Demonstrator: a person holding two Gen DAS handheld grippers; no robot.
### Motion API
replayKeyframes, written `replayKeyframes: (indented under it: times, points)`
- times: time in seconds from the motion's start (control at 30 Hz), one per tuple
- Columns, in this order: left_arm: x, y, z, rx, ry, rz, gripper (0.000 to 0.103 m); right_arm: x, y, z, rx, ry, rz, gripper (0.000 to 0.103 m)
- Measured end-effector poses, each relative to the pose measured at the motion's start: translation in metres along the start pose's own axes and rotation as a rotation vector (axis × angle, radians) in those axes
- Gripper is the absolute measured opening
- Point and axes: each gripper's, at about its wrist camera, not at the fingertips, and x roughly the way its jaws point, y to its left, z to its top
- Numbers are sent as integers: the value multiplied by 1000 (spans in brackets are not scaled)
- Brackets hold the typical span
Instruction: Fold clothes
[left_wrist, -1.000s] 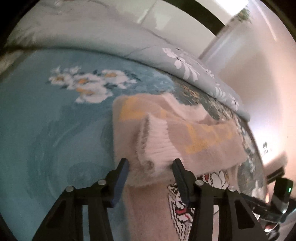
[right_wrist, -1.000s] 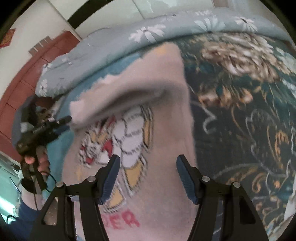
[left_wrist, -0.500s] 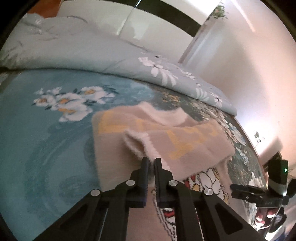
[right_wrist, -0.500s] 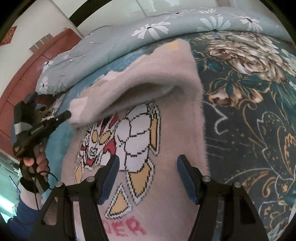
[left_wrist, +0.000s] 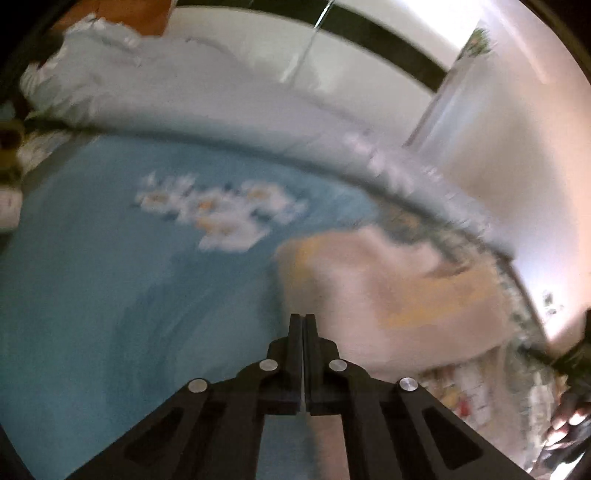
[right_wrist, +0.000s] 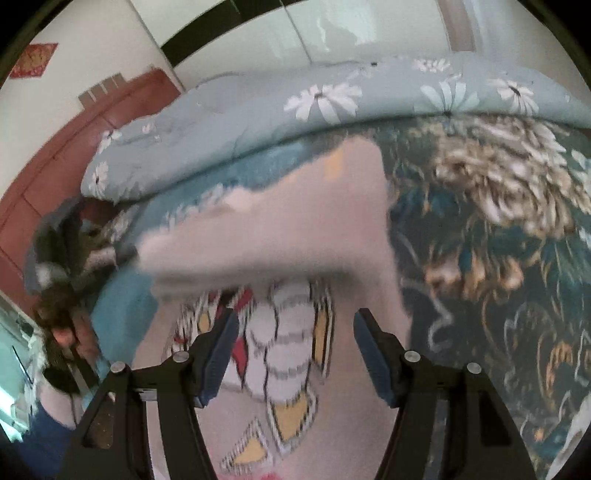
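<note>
Left claw (left_wrist: 303, 321) pressed together at sweater (right_wrist: 295, 229) edge; right claw (right_wrist: 293, 332) spread above it.

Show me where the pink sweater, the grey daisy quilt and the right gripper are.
pink sweater (right_wrist: 354, 229): right wrist view, on the folded-over upper part.
grey daisy quilt (right_wrist: 258, 118): right wrist view, on its plain middle.
right gripper (right_wrist: 295, 350): right wrist view, midway between the open fingertips.

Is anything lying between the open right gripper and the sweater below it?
Nothing visible does. The right gripper hangs open directly over the sweater print, with only bare knit between its fingers.
</note>
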Motion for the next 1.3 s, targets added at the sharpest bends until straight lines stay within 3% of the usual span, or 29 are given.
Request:
replayKeyframes:
  times: [0.1,0.2,0.27,0.33,0.4,0.47,0.53,0.63,0.87,0.93,1.0,1.1,1.23,1.3]
  points:
    - [13,10,-9,-52,49,5,0,8,5,26,-22,-24,4,66]
    - [1,11,-8,-73,14,-8,0,24,9,52,-80,-35,-44,66]
    - [-15,12,-3,-82,-27,-43,1,33,5,66,-83,-45,-109,66]
    - [-22,10,4,-91,-22,-137,2,34,-4,75,-47,-68,-112,66]
    - [-13,6,4,-91,2,-153,15,34,-15,78,14,-78,-88,66]
    - [-5,2,4,-91,26,-169,47,36,-25,78,67,-73,-58,66]
    - [3,-3,4,-91,50,-185,51,38,-29,76,85,-67,-45,66]
    - [15,-10,4,-91,86,-208,51,41,-32,73,68,-58,-56,66]
    - [8,-28,3,-35,29,-194,48,31,-39,76,71,-94,-45,66]
    - [8,-37,4,-1,17,-176,38,29,-39,77,80,-101,-25,66]
    - [12,-42,4,23,29,-145,11,29,-37,77,74,-101,-17,66]
    - [13,-42,3,16,25,-146,8,34,-32,76,49,-85,-11,66]
    - [-10,-34,10,-6,-68,-110,7,33,-28,74,17,-91,6,66]
    - [-14,-30,15,-9,-74,-94,7,31,-26,74,1,-96,15,66]
